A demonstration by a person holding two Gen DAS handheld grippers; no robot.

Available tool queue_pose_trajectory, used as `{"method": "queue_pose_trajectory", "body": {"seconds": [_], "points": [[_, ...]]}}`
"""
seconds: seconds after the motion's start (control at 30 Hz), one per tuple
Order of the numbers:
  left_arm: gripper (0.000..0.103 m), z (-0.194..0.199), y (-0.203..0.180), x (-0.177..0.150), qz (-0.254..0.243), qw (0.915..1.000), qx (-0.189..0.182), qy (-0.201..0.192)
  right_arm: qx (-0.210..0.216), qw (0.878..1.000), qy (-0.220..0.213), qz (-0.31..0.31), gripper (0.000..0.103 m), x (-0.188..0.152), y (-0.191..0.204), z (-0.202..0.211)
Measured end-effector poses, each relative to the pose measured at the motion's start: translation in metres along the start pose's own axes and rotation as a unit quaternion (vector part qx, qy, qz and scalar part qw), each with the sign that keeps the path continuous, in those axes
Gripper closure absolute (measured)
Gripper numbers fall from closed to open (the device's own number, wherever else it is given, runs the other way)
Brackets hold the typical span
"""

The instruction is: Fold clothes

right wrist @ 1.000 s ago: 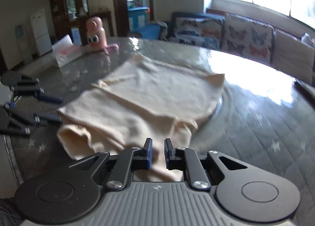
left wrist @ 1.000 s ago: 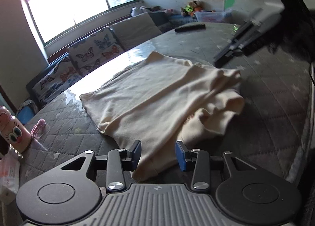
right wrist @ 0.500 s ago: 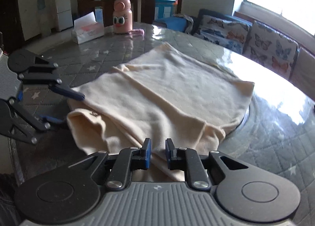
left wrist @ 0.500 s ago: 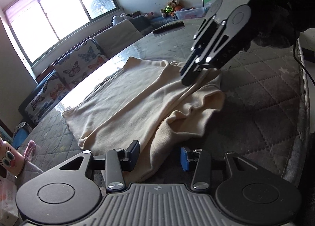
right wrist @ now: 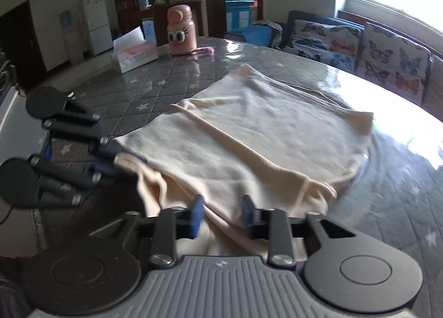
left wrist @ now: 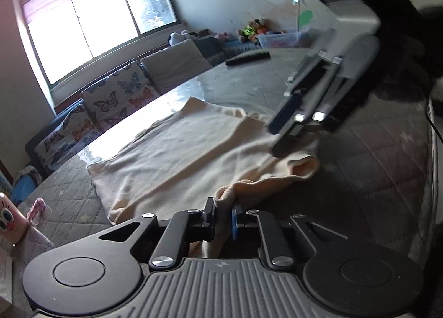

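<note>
We hold the left gripper point(left wrist: 223, 215) closed on a bunched edge of the cream garment point(left wrist: 177, 157), and the cloth is pinched between its two blue pads. The garment lies partly folded on the grey quilted table point(left wrist: 373, 168), with one sleeve opening near the right gripper point(left wrist: 285, 140), which is seen blurred above the cloth in the left view. In the right view, the right gripper point(right wrist: 223, 219) has its fingers wide apart, and the cloth lies under and between them, not gripped. A pink bottle point(right wrist: 181, 31) and a tissue box point(right wrist: 135, 53) stand at the far side of the table.
</note>
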State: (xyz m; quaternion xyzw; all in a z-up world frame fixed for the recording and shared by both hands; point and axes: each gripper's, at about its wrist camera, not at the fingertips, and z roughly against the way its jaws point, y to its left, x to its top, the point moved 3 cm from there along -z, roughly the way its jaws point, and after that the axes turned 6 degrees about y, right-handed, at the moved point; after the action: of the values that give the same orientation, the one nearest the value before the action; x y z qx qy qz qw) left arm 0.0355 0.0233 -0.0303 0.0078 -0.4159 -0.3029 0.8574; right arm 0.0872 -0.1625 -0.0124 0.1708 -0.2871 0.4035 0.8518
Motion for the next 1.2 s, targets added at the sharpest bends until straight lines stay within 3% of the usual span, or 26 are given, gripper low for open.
{"method": "queue_pose_trajectory", "body": {"seconds": [0.1, 0.13, 0.27, 0.47, 0.53, 0.67, 0.77, 0.83, 0.9, 1.2], "points": [[0.091, -0.003, 0.015, 0.011, 0.025, 0.9997, 0.002, -0.003, -0.004, 1.0, -0.003, 0.004, 0.055, -0.006, -0.005, 0.014], [0.091, -0.005, 0.019, 0.014, 0.031, 0.9995, 0.002, -0.004, -0.004, 1.0, -0.003, 0.007, 0.047, -0.008, -0.006, 0.017], [0.091, -0.013, 0.031, 0.024, 0.053, 0.9986, -0.002, -0.002, -0.003, 0.999, -0.002, 0.048, 0.038, -0.012, -0.002, 0.022], [0.091, -0.024, 0.04, 0.031, 0.071, 0.9974, -0.008, 0.01, -0.02, 0.994, -0.008, 0.112, 0.036, -0.009, 0.014, 0.004], [0.091, -0.026, 0.043, 0.032, 0.076, 0.997, -0.012, 0.012, -0.025, 0.993, -0.003, 0.119, 0.043, -0.008, 0.016, -0.004], [0.089, -0.027, 0.043, 0.028, 0.08, 0.9965, -0.018, 0.013, -0.036, 0.992, 0.006, 0.117, 0.071, -0.005, 0.013, -0.016], [0.087, -0.022, 0.043, 0.023, 0.082, 0.9964, -0.017, 0.011, -0.028, 0.995, 0.008, 0.093, 0.085, -0.001, 0.007, -0.017], [0.081, -0.016, 0.042, 0.018, 0.08, 0.9967, -0.014, 0.01, -0.02, 0.997, 0.006, 0.071, 0.087, 0.004, 0.002, -0.015], [0.067, -0.009, 0.041, 0.013, 0.077, 0.997, -0.006, 0.009, -0.013, 0.999, 0.002, 0.052, 0.089, 0.009, -0.003, -0.012], [0.061, 0.007, 0.028, -0.021, 0.042, 0.9984, 0.028, 0.027, -0.006, 1.0, -0.009, 0.017, 0.09, 0.023, -0.013, -0.009]]}}
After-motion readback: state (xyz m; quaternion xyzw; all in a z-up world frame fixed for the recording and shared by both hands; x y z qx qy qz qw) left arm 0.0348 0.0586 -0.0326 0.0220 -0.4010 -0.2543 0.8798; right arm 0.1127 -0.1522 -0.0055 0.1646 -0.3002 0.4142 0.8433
